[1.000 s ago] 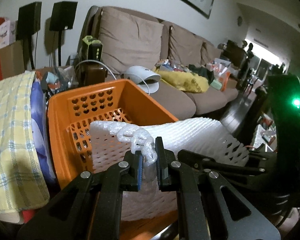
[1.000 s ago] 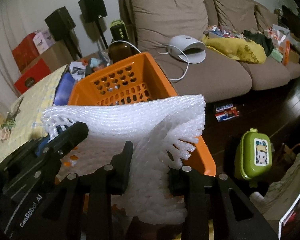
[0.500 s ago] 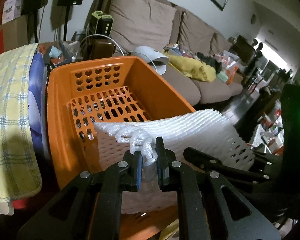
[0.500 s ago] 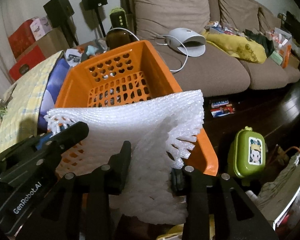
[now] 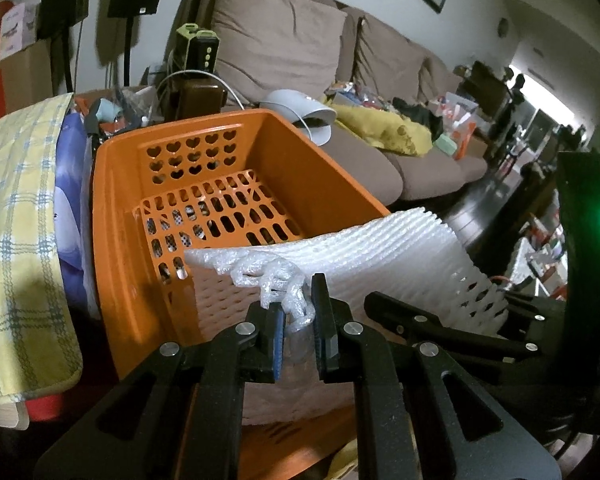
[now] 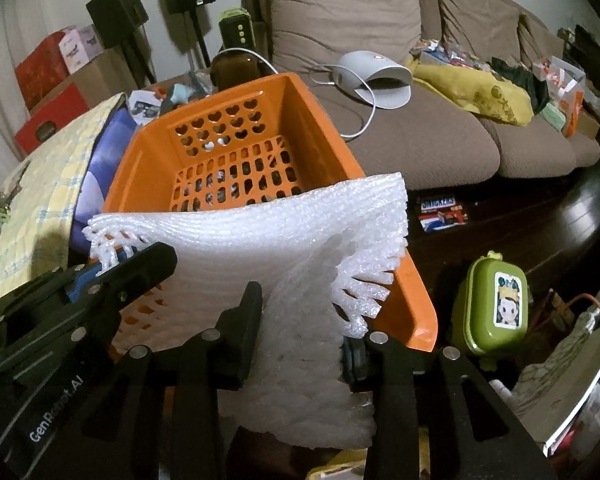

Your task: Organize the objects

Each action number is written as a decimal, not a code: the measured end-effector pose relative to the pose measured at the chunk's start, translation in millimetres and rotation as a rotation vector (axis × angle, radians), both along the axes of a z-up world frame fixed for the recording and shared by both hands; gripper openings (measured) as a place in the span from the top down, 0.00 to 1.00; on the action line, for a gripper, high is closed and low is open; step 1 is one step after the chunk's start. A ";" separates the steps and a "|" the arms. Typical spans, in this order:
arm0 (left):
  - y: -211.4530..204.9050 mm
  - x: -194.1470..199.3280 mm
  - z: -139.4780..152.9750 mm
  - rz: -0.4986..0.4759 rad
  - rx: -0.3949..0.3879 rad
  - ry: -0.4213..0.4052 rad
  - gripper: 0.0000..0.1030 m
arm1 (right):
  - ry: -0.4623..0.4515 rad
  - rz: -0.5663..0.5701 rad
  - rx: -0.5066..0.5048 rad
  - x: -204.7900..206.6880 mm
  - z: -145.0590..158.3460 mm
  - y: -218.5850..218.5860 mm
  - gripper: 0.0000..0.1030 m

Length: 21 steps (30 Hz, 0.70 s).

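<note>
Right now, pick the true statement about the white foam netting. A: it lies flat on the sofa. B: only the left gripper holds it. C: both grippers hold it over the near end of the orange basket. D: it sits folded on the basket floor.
C: the left gripper pinches one corner of the foam netting and the right gripper holds another part, over the orange basket.

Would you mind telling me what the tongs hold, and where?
Both hold the foam net: left tongs pinch its frayed corner, right tongs its opposite end.

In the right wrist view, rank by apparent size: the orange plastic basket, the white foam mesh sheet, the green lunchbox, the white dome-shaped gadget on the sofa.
1-2. Orange plastic basket and white foam mesh sheet: similar, sheet nearer, unsure.
3-4. Green lunchbox and white dome-shaped gadget: alike; gadget is farther.
</note>
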<state>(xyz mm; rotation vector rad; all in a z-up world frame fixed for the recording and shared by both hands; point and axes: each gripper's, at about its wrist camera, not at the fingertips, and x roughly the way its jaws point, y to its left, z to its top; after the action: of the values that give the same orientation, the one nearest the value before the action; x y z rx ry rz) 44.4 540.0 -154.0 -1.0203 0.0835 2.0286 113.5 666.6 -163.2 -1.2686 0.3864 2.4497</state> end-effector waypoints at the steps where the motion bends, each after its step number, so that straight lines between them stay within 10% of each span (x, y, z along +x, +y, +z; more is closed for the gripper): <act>1: 0.0 -0.5 -0.4 0.000 -0.002 -0.005 0.89 | -0.005 0.000 -0.001 -0.1 -1.0 0.4 0.67; 21: -36.3 -20.0 16.9 0.189 0.086 0.033 0.73 | -0.061 0.000 0.034 -3.0 -10.7 -0.3 0.65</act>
<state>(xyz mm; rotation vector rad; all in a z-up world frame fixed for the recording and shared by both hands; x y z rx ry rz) 24.5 503.8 -137.1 -0.9723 -0.0853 2.2001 110.4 666.3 -173.9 -1.3255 0.3265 2.4008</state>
